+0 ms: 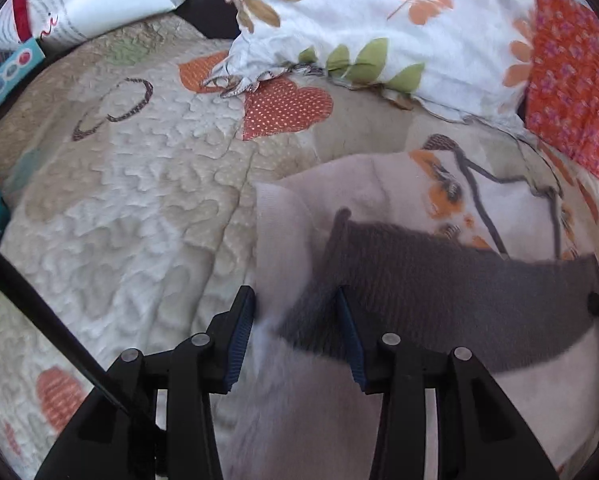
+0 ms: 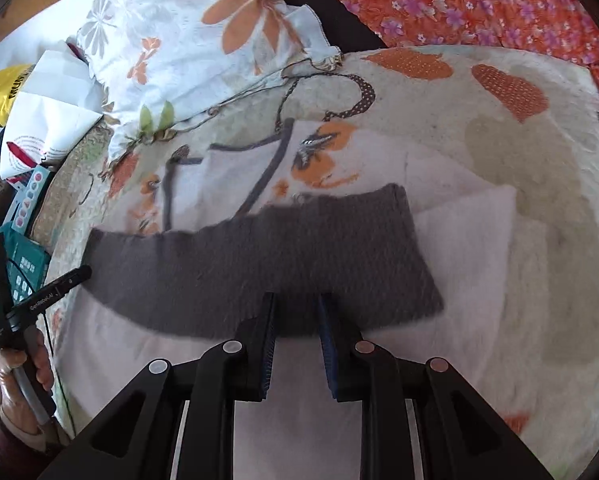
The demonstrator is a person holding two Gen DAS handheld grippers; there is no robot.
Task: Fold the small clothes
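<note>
The jumper (image 2: 259, 256) lay on the bed (image 1: 119, 208), grey hem folded upward. Both tongs, left (image 1: 295, 332) and right (image 2: 296, 334), stood parted, holding nothing. Risk: blurred, loose hem could unfold once released.

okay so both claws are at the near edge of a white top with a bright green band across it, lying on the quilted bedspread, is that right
Not quite. The band across the white top is dark grey, not bright green; the right wrist view shows it plainly. The rest holds: the left claw and the right claw are both at the near edge of the top, which lies on the quilted bedspread.
</note>
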